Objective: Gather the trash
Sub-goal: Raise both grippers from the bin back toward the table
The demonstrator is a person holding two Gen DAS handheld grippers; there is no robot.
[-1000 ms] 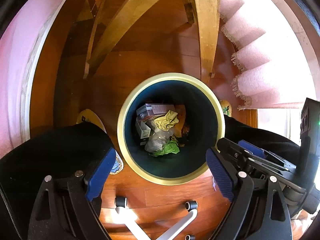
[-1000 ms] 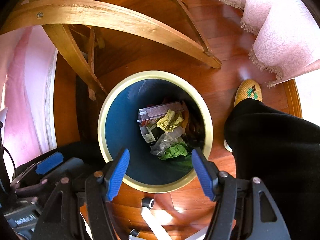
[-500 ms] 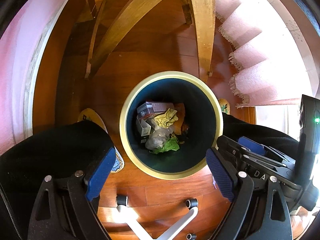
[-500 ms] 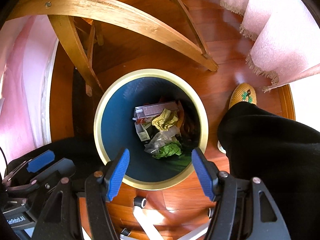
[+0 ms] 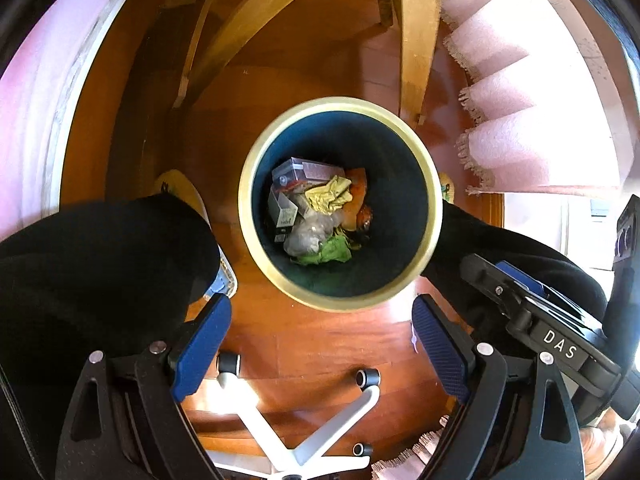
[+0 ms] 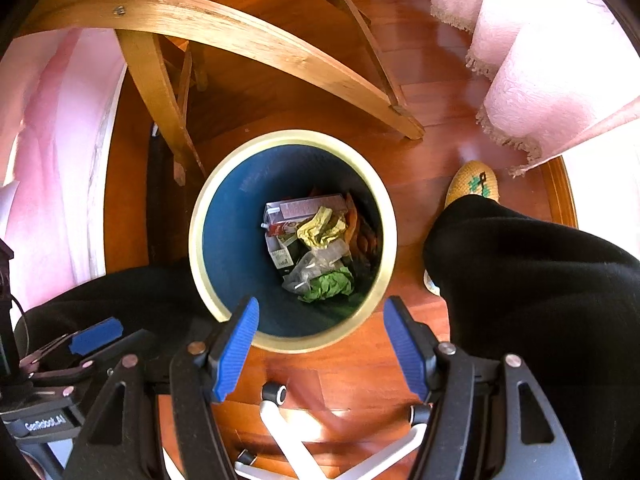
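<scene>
A round waste bin with a cream rim and dark blue inside stands on the wooden floor. At its bottom lies trash: a carton, crumpled yellow paper, a clear plastic bag and crumpled green paper. My left gripper hangs open over the floor just in front of the bin, nothing between its blue pads. My right gripper is open above the bin's near rim, also holding nothing.
Curved wooden chair legs stand behind the bin. A pink fringed cloth hangs at the right. A person's black trouser legs and yellow slippers flank the bin. A white swivel-chair base lies in front.
Both grippers have drawn back and risen slightly, so the bin looks smaller and farther up in each view. More of the white chair base shows. Jaws unchanged.
</scene>
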